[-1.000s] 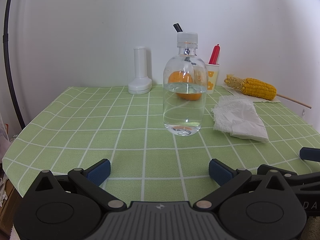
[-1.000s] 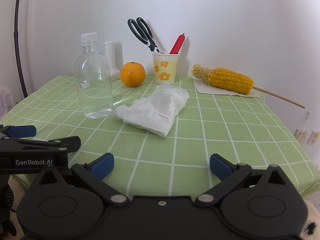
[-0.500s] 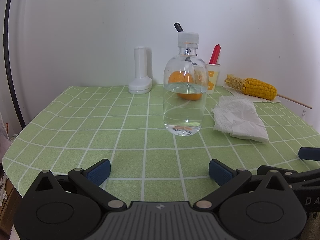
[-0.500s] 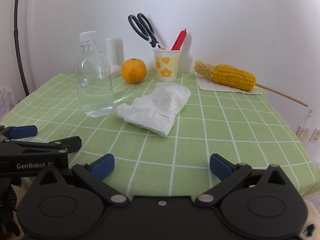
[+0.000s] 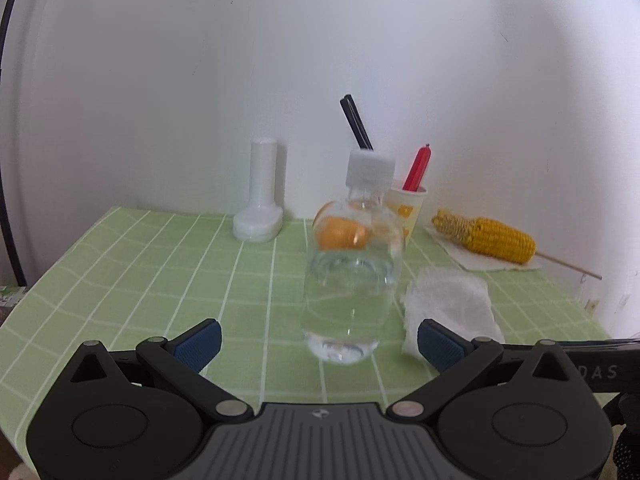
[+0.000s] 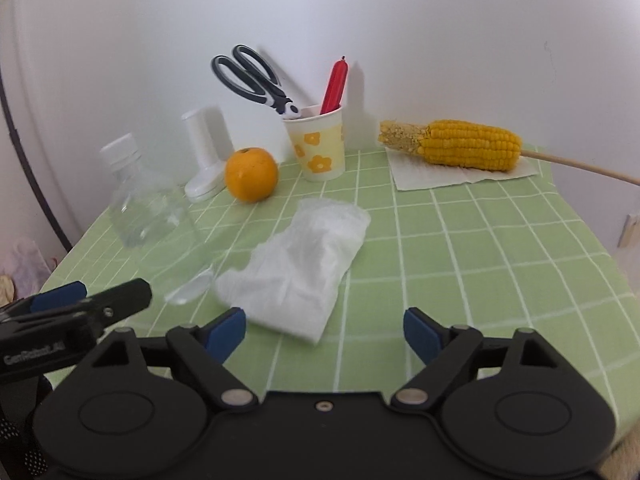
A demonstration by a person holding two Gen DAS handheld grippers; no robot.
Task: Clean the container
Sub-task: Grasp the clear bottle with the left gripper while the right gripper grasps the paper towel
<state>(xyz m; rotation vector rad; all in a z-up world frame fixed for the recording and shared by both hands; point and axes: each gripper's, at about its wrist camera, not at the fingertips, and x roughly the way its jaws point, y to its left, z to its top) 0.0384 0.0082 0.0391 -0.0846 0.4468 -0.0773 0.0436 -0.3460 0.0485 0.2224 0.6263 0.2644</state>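
A clear plastic bottle (image 5: pixel 352 280) with a white cap and some water stands upright on the green checked tablecloth; it also shows in the right wrist view (image 6: pixel 148 208). My left gripper (image 5: pixel 318 344) is open, its fingers wide on either side of the bottle's base, just short of it. A crumpled white tissue (image 6: pixel 304 268) lies right of the bottle, also in the left wrist view (image 5: pixel 448 304). My right gripper (image 6: pixel 324 332) is open and empty, directly before the tissue's near edge.
An orange (image 6: pixel 251 174), a flowered paper cup (image 6: pixel 318 144) holding scissors and a red object, and a white plastic stand (image 6: pixel 206 156) sit at the back. A corn cob on a stick (image 6: pixel 460 144) lies on paper at the back right. The table edge (image 6: pixel 600 240) is at right.
Both grippers have moved forward and up over the table: the left closer to the bottle, the right closer to the tissue. Both stay open.
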